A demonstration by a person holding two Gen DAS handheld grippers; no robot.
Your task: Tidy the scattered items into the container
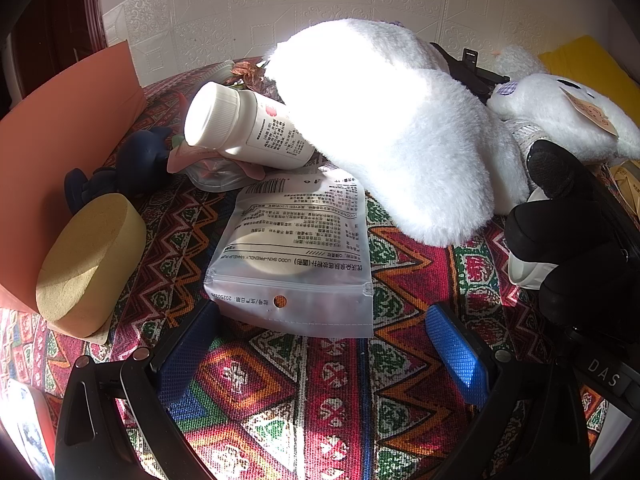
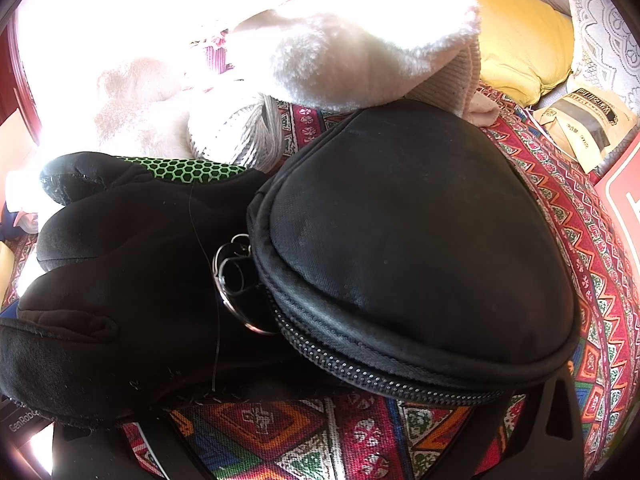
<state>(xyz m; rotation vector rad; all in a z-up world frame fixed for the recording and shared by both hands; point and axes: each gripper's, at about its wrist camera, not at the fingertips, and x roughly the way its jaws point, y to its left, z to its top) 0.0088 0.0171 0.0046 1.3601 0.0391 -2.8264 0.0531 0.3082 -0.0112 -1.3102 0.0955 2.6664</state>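
Left wrist view: left gripper (image 1: pixel 320 344) low over the patterned tabletop (image 1: pixel 404 344), blue-padded fingers (image 1: pixel 458 354) spread apart, nothing between them. Silver zip pouch (image 1: pixel 298 252) with a round puff inside lies flat just ahead of the fingertips, its bottom edge close to the left finger. White pill bottle (image 1: pixel 244 126) on its side behind the pouch, cap toward the left, partly under the big white plush (image 1: pixel 396 132), which also overlaps the pouch's top right corner. Tan sponge block (image 1: pixel 90 260) at left, leaning against the orange box wall (image 1: pixel 60 136). Dark blue figure (image 1: pixel 128 168) behind the sponge, next to a clear packet with pink print (image 1: pixel 216 168). Gloved hand (image 1: pixel 576 240) at right edge. Right wrist view: black zip pouch (image 2: pixel 416 236) fills the centre, sitting on the tabletop, key rings (image 2: pixel 236 280) on its left side. Black gloved hand (image 2: pixel 120 280) touching the pouch on the left. Right gripper's fingers mostly hidden under the pouch and glove; cannot tell whether they are apart or closed. White plush and a grey yarn ball (image 2: pixel 236 136) behind the pouch, yellow cushion (image 2: pixel 520 36) far right, kraft paper bag (image 2: pixel 588 120) beside it.
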